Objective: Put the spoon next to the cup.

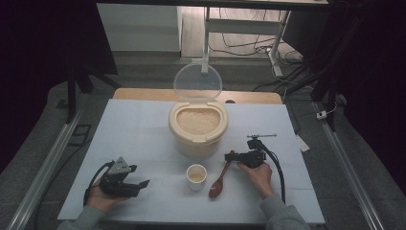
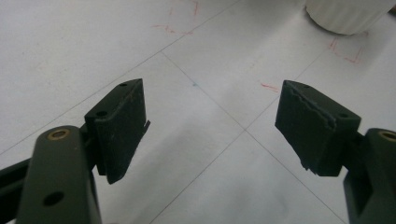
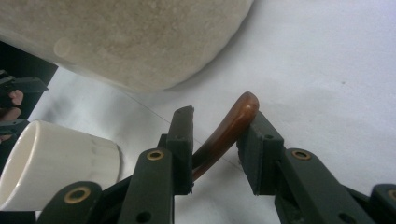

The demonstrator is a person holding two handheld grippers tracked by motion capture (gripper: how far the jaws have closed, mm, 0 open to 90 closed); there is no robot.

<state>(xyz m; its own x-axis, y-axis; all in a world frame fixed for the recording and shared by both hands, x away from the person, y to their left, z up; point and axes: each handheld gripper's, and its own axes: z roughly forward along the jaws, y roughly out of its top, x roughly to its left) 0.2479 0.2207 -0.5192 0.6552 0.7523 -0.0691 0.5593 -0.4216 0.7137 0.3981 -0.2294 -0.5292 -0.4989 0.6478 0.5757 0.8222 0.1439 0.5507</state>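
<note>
While the right gripper (image 3: 215,140) is closing around the brown wooden spoon (image 3: 227,131), its jaws are standing narrowly apart on either side of the handle; one jaw looks to be touching the handle's end, and whether the other is pressing on it I cannot tell. In the high view that spoon (image 1: 219,183) is lying on the white table (image 1: 139,129) with its bowl toward the person and its handle tip reaching up into the right gripper (image 1: 233,156), which the right hand (image 1: 258,173) is holding. Just to the left of the spoon a small white cup (image 1: 196,177) is standing upright, its inside looking pale; the right gripper view is showing the same cup (image 3: 56,163) at lower left. Beyond the cup and spoon a cream container (image 1: 197,128) is sitting near the table's middle, filled with pale grains, its clear round lid (image 1: 197,82) standing open behind it. Well apart, at the near left, the left hand (image 1: 100,198) is holding the left gripper (image 1: 140,184) low over the table. In the left gripper view that left gripper (image 2: 212,123) is holding its jaws wide apart with nothing between them, over thin grid lines and faint red marks on the surface. No readable writing or brand is visible.
</note>
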